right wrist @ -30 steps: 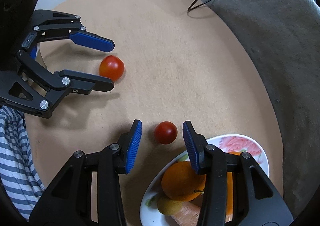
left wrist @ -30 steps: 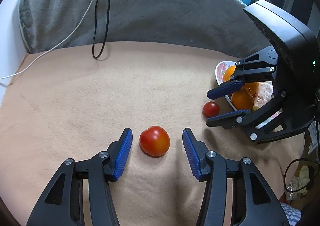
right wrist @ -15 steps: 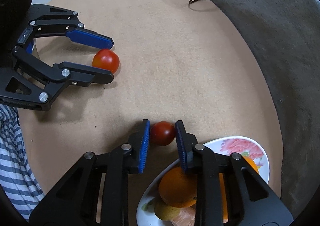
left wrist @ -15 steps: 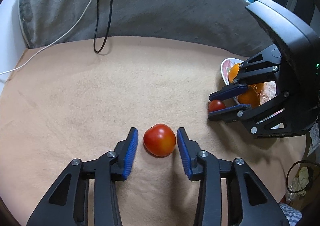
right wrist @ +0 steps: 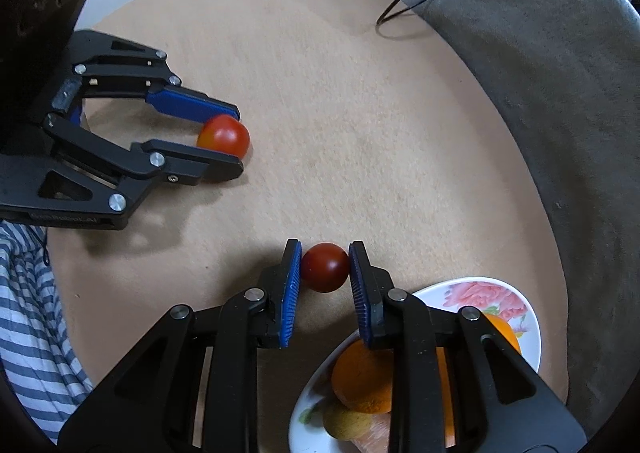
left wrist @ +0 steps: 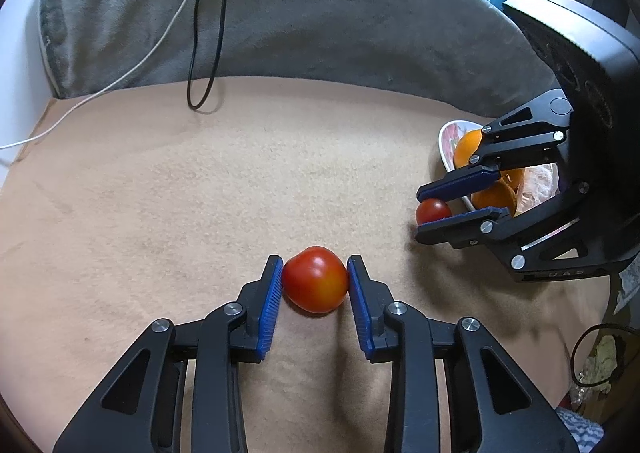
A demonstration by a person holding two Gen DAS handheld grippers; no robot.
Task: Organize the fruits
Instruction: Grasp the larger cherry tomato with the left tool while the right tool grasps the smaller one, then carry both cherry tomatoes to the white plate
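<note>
The left gripper (left wrist: 315, 281) clamps its blue pads against the large red-orange tomato (left wrist: 315, 279) on the tan felt mat (left wrist: 200, 189). The right gripper (right wrist: 325, 267) pinches the small dark-red tomato (right wrist: 324, 267), just beside the flowered white plate (right wrist: 486, 293) of oranges (right wrist: 362, 383).

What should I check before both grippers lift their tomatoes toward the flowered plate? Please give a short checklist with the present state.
1. Left gripper closed on the large red-orange tomato: ok, both blue pads touch it.
2. Right gripper closed on the small dark red tomato: ok.
3. Tomatoes off the tan cloth: cannot tell.
4. Free space on the white flowered plate: ok at the flowered end; oranges fill the rest.
5. Black cable away from both grippers: ok.
</note>
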